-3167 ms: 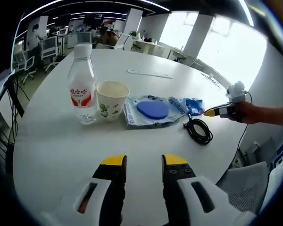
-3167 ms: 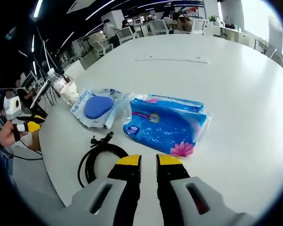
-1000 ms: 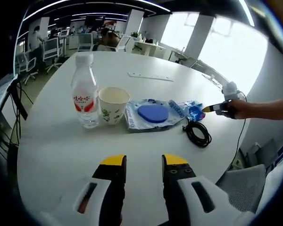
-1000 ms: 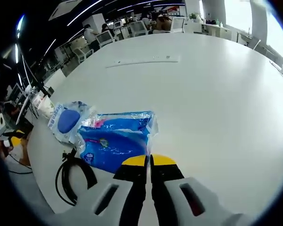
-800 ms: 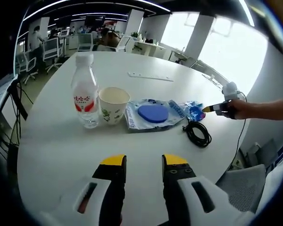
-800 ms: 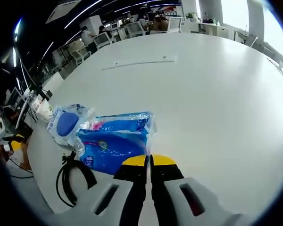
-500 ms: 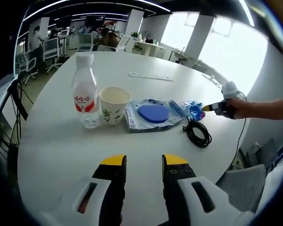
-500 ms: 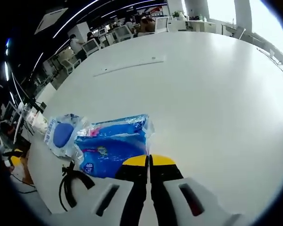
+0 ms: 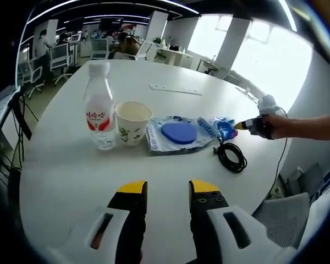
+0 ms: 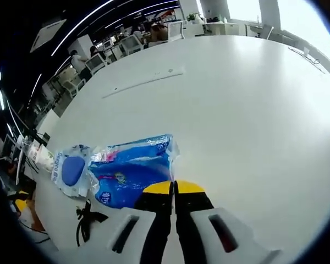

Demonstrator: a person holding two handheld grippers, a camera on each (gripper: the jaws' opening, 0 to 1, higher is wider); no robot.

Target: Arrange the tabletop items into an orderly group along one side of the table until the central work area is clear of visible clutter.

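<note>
In the left gripper view a water bottle [image 9: 99, 107], a paper cup [image 9: 133, 122], a clear pouch with a blue disc [image 9: 179, 133], a blue tissue pack [image 9: 225, 128] and a coiled black cable [image 9: 231, 155] lie in a row across the white table [image 9: 71, 181]. My left gripper [image 9: 168, 190] hovers open over the near table part, well short of them. In the right gripper view my right gripper [image 10: 173, 190] is shut on the near edge of the tissue pack [image 10: 129, 170], beside the pouch [image 10: 71, 169] and cable [image 10: 88, 220]. A hand holds that gripper [image 9: 246, 125] at the pack.
A long white strip [image 9: 175, 88] lies flat further out on the table, also the strip [image 10: 143, 82] in the right gripper view. The table edge runs just past the cable, with a grey chair [image 9: 286, 217] beyond. Office desks and chairs stand far behind.
The right gripper, open 3.2 s ago, has shut on the tissue pack's edge and holds it while its view tilts further over the table. The left gripper has stayed put.
</note>
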